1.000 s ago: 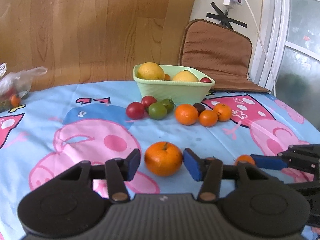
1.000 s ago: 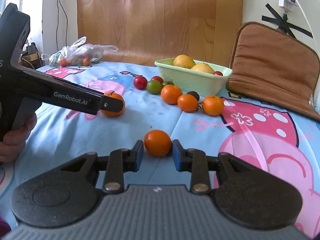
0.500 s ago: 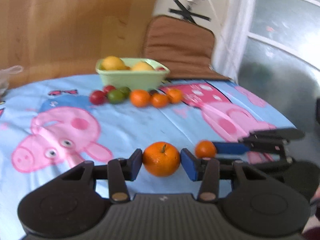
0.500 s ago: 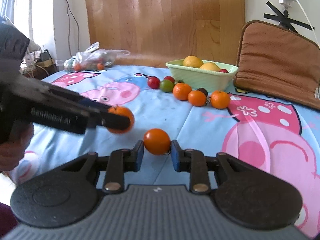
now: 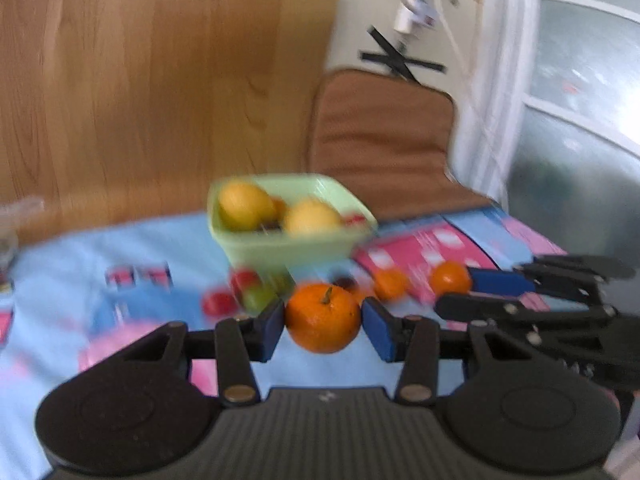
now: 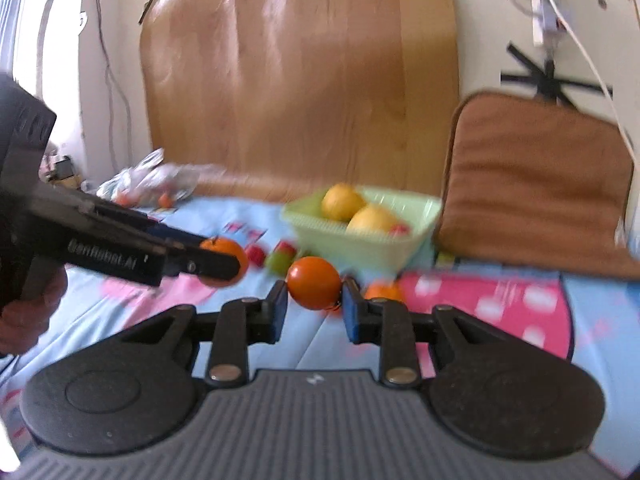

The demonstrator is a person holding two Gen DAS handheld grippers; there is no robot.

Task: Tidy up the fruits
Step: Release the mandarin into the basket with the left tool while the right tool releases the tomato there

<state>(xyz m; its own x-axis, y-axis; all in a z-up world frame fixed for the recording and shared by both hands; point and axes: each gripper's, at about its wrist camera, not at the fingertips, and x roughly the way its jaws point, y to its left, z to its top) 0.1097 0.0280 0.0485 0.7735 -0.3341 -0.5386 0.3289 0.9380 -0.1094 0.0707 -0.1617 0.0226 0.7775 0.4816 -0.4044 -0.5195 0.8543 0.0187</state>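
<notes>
My left gripper [image 5: 324,322] is shut on a large orange [image 5: 323,312] with a stem and holds it above the cloth. My right gripper [image 6: 314,298] is shut on a smaller smooth orange [image 6: 314,283], also off the table. Each gripper appears in the other's view: the right gripper [image 5: 460,290] at the right, the left gripper [image 6: 218,262] at the left. Ahead stands a pale green bowl [image 5: 294,250], also seen as the green bowl [image 6: 362,248], with two yellow fruits and something red in it. The picture is blurred.
Red and green tomatoes [image 5: 240,292] and small oranges [image 5: 390,282] lie in front of the bowl on the blue and pink cloth [image 6: 500,300]. A brown cushion [image 6: 536,180] leans behind at the right. A plastic bag [image 6: 152,184] of fruit sits at the far left.
Both grippers closed on their oranges, lifted them off the cloth and carried them toward the bowl, which now looks nearer.
</notes>
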